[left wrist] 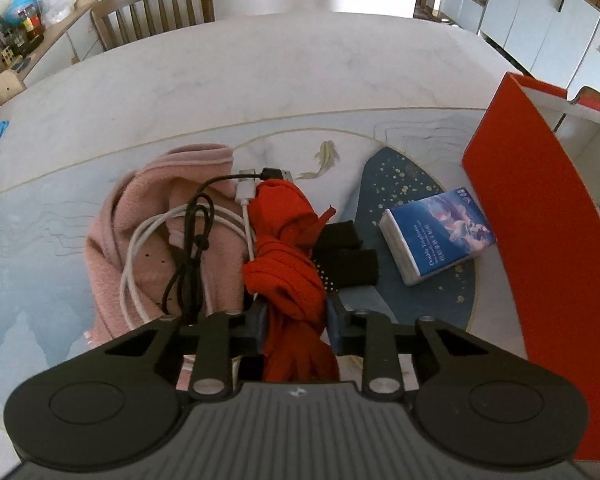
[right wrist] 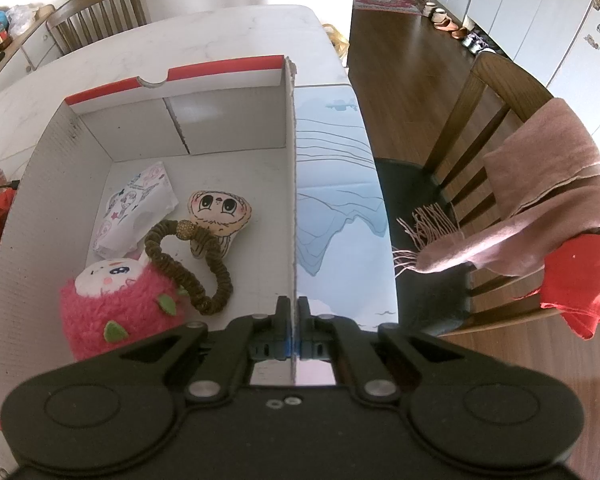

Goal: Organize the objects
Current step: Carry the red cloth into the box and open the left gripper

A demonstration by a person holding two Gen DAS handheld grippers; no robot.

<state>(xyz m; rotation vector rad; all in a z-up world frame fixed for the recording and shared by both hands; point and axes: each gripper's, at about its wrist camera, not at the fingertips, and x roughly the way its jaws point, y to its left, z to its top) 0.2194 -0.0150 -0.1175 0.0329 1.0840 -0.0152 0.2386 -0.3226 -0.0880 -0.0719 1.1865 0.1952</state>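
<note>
At the bottom centre of the left wrist view, the left gripper (left wrist: 298,326) is closed on a bundle of red cloth (left wrist: 290,256), its blue pads pressed against the fabric on both sides; the cloth runs up from between the fingers toward mid-frame. Just left of it, a white cable (left wrist: 140,256) and a black cable (left wrist: 188,248) are coiled on a pink towel (left wrist: 148,216); just right, two black rolled items (left wrist: 346,256) are seen touching the cloth. Farther right, a blue tissue pack (left wrist: 438,234) lies on the patterned table mat (left wrist: 60,208), near the red outer wall of the box (left wrist: 540,216) at the right edge.

In the right wrist view, the right gripper (right wrist: 294,318) is clamped shut on the box's thin right-hand wall (right wrist: 291,200) at lower centre — the cardboard edge is pinched between the fingers. Inside the box, from lower left upward, a pink plush toy (right wrist: 116,304), a brown hair tie (right wrist: 188,264), a small doll-face plush (right wrist: 218,212) and a white printed packet (right wrist: 134,208) are found. At the right, a chair (right wrist: 480,120) is draped with a pink scarf (right wrist: 548,200) and a red cloth piece (right wrist: 580,280).
</note>
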